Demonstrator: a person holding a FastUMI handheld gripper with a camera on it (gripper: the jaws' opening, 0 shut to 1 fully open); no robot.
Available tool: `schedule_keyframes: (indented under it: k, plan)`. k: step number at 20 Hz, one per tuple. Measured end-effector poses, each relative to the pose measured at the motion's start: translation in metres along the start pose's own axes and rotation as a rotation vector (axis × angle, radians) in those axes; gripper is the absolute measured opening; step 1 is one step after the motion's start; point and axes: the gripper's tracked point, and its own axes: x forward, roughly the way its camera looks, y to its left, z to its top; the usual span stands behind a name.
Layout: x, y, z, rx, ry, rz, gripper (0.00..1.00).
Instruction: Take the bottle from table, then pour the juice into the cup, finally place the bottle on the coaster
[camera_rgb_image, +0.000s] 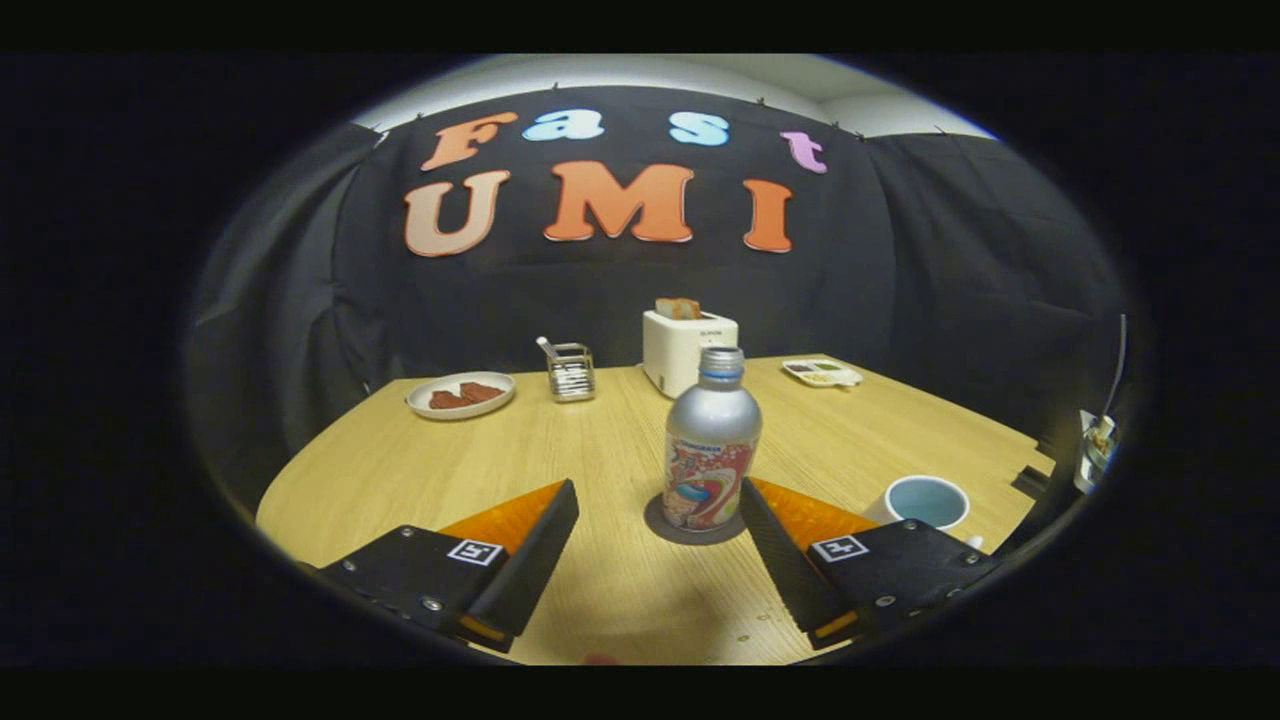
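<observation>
A silver bottle (711, 440) with a colourful label and a blue-ringed neck stands upright on a dark round coaster (672, 526) on the wooden table (560, 450). My gripper (657, 495) is open, its fingers spread wide. The bottle stands just ahead of the fingertips, nearer the right finger (780, 560), and neither finger touches it. A pale blue cup (925, 501) sits on the table to the right, just beyond the right finger.
At the back of the table stand a white toaster (683, 345) with toast in it, a wire holder (571, 372), a plate (461, 395) with brown food and a small tray (822, 372). The table's edge runs close on the right.
</observation>
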Motion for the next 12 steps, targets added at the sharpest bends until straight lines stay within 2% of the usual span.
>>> schedule_keyframes:
  k: [6, 12]
  plan:
    - [-0.063, 0.034, 0.053, -0.049, -0.156, 0.075, 0.96]
    - [-0.103, 0.061, 0.066, -0.061, -0.222, 0.139, 0.96]
